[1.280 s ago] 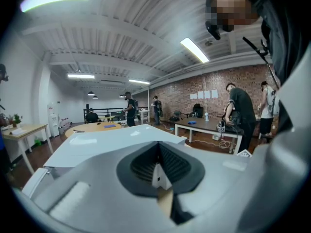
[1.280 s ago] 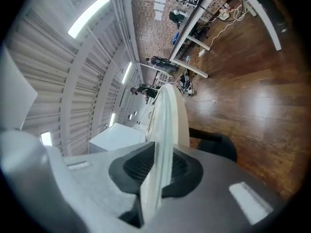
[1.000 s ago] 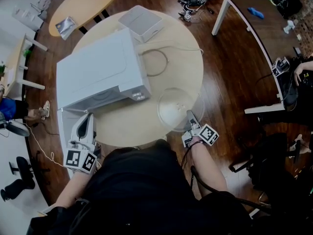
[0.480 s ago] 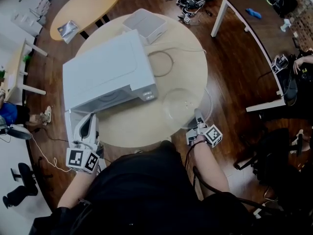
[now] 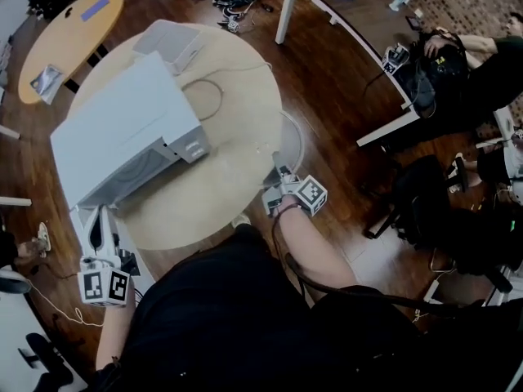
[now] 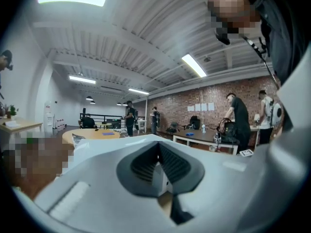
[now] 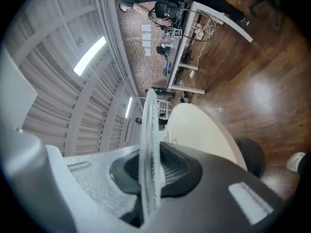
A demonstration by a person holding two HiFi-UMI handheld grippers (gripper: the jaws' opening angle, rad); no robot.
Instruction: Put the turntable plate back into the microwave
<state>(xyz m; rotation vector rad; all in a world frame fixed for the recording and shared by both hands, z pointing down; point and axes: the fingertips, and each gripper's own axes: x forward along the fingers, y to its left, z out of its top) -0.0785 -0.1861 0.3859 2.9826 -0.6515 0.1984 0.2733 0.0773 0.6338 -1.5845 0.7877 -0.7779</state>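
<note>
— Glass, clear and round: the turntable plate [image 7: 148, 144] is pinched at its rim by the right gripper [image 5: 282, 183], jaws closed on it. It is tipped on edge at the rim of the beige round table [image 5: 229, 166].
— So it's not in yet?
— No. The white boxy microwave [image 5: 122, 133] sits well apart, across the table. Its white door [image 5: 121, 247] looks open, and the left gripper [image 5: 96, 220] seems clamped on the door's edge.
— What's left?
— Carrying the plate over, levelling it and seating it inside. The cavity itself I can't see.
</note>
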